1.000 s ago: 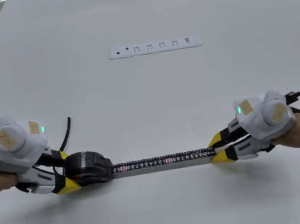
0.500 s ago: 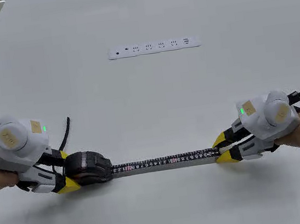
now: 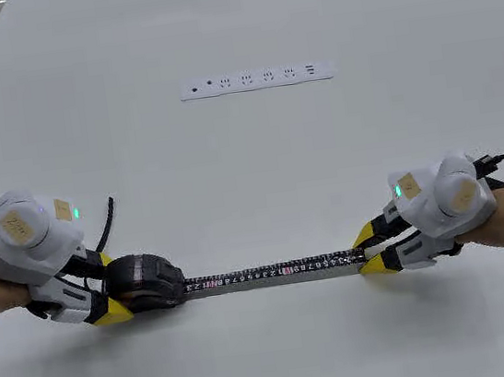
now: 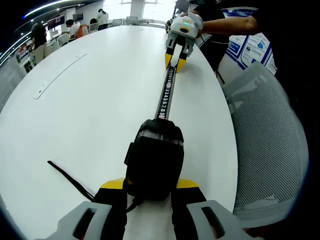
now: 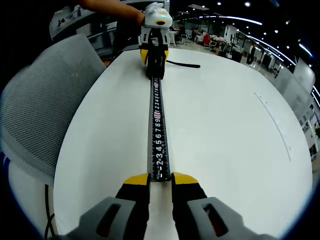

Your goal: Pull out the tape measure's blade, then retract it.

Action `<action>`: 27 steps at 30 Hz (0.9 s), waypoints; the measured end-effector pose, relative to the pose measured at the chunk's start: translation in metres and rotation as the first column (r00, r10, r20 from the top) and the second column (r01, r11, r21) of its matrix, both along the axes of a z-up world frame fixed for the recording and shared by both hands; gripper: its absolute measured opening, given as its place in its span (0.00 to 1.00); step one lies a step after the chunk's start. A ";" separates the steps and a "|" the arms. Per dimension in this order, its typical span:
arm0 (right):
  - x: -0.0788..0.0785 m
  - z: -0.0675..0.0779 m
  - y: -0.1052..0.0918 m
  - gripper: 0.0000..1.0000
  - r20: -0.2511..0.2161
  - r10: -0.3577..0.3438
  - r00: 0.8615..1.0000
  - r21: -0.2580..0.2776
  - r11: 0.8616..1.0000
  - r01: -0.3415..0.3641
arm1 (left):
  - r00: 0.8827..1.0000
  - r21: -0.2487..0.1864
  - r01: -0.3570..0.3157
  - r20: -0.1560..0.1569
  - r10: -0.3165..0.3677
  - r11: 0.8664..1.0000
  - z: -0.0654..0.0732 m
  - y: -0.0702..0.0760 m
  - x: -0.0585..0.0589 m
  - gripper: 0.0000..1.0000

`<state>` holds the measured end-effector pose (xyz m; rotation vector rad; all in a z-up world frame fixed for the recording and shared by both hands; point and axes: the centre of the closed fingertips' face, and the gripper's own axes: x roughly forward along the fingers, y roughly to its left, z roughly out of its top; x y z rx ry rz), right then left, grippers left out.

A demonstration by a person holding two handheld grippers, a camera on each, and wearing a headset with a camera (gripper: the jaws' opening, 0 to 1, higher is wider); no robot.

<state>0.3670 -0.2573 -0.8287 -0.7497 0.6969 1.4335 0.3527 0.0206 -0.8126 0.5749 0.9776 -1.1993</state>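
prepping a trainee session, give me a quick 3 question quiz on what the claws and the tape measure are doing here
1. Pick one. The left claw is shut on: A a screwdriver, B the tape measure's case, C nothing.
2. Fill in: the blade runs from the case to the right claw, which is ___ on its free end.
3. True or false: the blade is fully retracted into the case.

Key: 1 B; 2 shut; 3 false, a long stretch of it is drawn out between the two claws.
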 end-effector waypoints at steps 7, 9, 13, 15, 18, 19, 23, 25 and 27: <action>0.001 0.000 0.001 0.16 0.000 -0.003 1.000 0.001 1.000 0.003 | 1.000 -0.012 -0.019 -0.004 0.019 1.000 0.001 -0.001 0.000 0.33; 0.001 0.000 0.001 0.18 -0.004 -0.010 1.000 0.000 1.000 0.010 | 1.000 -0.023 -0.029 -0.003 0.029 0.999 0.003 -0.002 0.001 0.33; 0.002 0.000 -0.001 0.19 0.002 -0.021 1.000 -0.002 1.000 0.021 | 0.999 -0.032 -0.042 -0.003 0.042 0.999 0.005 -0.002 -0.001 0.35; 0.002 0.000 -0.002 0.20 0.001 -0.029 1.000 -0.001 1.000 0.029 | 0.999 -0.033 -0.045 0.000 0.045 0.998 0.004 -0.002 -0.003 0.37; 0.002 0.001 -0.004 0.22 0.005 -0.039 0.999 -0.003 0.999 0.039 | 0.998 -0.051 -0.065 0.008 0.065 0.997 0.006 -0.003 -0.003 0.39; 0.002 0.001 -0.005 0.24 0.004 -0.044 0.999 -0.003 0.999 0.044 | 0.997 -0.054 -0.071 0.010 0.072 0.996 0.006 -0.003 -0.004 0.40; 0.001 0.003 -0.007 0.26 0.010 -0.062 0.998 0.004 0.998 0.062 | 0.996 -0.055 -0.088 0.022 0.090 0.995 0.006 -0.001 -0.007 0.45; 0.001 0.003 -0.009 0.28 0.014 -0.071 0.997 0.004 0.997 0.071 | 0.994 -0.066 -0.107 0.024 0.109 0.992 0.007 0.000 -0.006 0.47; 0.000 0.004 -0.010 0.30 0.015 -0.084 0.996 0.007 0.996 0.084 | 0.991 -0.084 -0.128 0.024 0.131 0.988 0.009 0.001 -0.007 0.49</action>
